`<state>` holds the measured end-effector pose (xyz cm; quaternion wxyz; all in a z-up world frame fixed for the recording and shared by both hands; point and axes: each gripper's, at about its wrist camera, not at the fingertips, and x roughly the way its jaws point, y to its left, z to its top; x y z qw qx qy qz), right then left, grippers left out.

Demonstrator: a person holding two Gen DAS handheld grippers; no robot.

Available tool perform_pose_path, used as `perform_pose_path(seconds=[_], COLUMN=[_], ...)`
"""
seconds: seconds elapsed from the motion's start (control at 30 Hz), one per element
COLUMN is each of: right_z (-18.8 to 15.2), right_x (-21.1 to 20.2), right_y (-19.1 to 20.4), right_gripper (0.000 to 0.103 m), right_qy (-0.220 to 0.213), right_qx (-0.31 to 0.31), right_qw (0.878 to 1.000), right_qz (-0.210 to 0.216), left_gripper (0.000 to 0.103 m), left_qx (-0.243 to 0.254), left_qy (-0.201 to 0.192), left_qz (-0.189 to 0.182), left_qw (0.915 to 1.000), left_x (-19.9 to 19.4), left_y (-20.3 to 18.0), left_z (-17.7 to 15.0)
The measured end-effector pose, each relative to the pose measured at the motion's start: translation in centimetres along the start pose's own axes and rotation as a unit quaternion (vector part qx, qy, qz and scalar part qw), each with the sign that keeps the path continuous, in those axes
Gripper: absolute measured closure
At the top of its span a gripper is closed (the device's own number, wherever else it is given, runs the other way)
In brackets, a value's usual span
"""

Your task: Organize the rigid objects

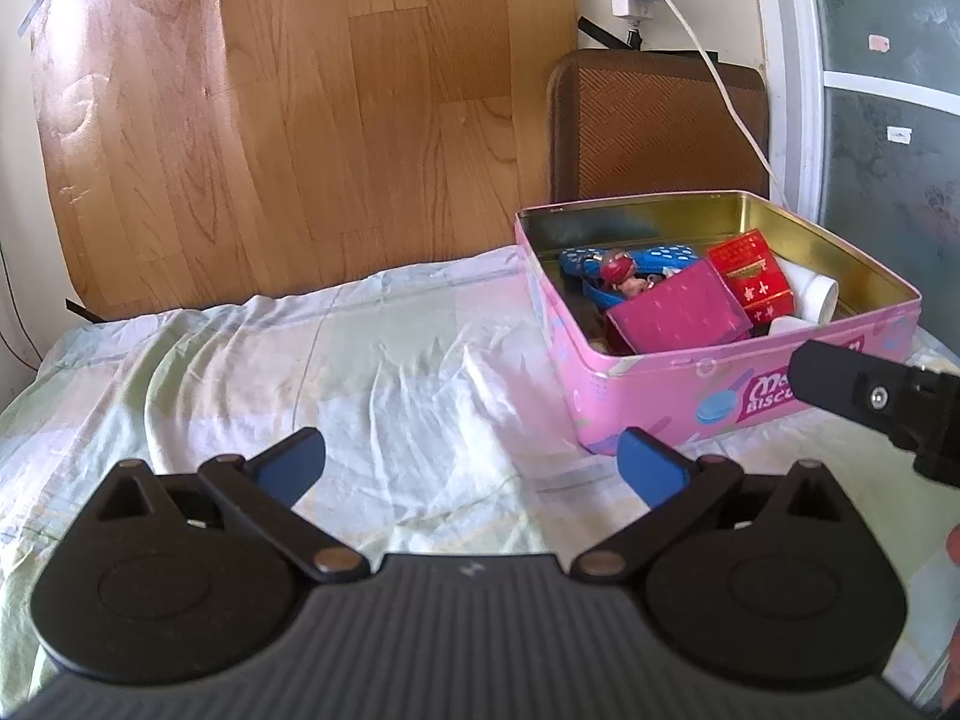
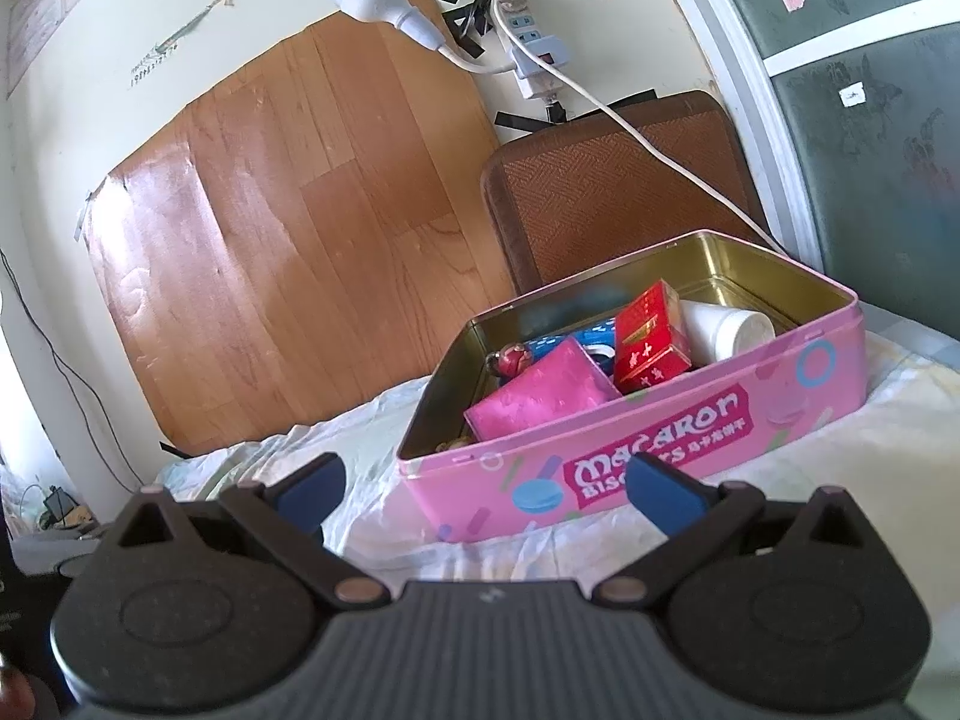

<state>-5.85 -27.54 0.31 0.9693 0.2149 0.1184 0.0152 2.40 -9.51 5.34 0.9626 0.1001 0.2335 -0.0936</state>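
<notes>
A pink macaron biscuit tin (image 1: pixel 672 387) (image 2: pixel 720 420) stands open on the bed. Inside lie a magenta box (image 1: pixel 678 312) (image 2: pixel 546 399), a red box (image 1: pixel 750 273) (image 2: pixel 651 339), a white bottle (image 1: pixel 816 294) (image 2: pixel 726 324), blue spotted items (image 1: pixel 660 255) (image 2: pixel 594 339) and a small doll figure (image 1: pixel 621 273) (image 2: pixel 513 360). My left gripper (image 1: pixel 474 465) is open and empty over the sheet, left of the tin. My right gripper (image 2: pixel 489 483) is open and empty just before the tin's front wall; part of it shows at the right in the left wrist view (image 1: pixel 870 396).
The bed has a wrinkled pale sheet (image 1: pixel 300 372) (image 2: pixel 840 480). A wood-pattern board (image 1: pixel 288 108) (image 2: pixel 288 228) and a brown woven mat (image 1: pixel 654 120) (image 2: pixel 612 180) lean on the wall behind. A power strip with a white cable (image 2: pixel 528 54) hangs above the tin.
</notes>
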Motion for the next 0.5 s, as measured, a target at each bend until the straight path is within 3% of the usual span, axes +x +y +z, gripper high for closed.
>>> perform_pose_path(seconds=[0.3,0.5], right_z=[-0.18,-0.34], right_x=[0.16,0.36], right_y=[0.02,0.15], right_gripper=[0.000,0.000], right_qy=[0.002,0.004], right_qx=[0.000,-0.004], right_qw=[1.000,1.000], right_qz=[-0.001,-0.002], left_gripper=[0.000,0.000], left_qx=[-0.005,-0.013], left_qy=[0.009,0.012], left_qz=[-0.009,-0.046], left_qw=[0.9999,0.9988], left_x=[0.26,0.35], left_y=[0.09,0.28], left_z=[-0.07,-0.21])
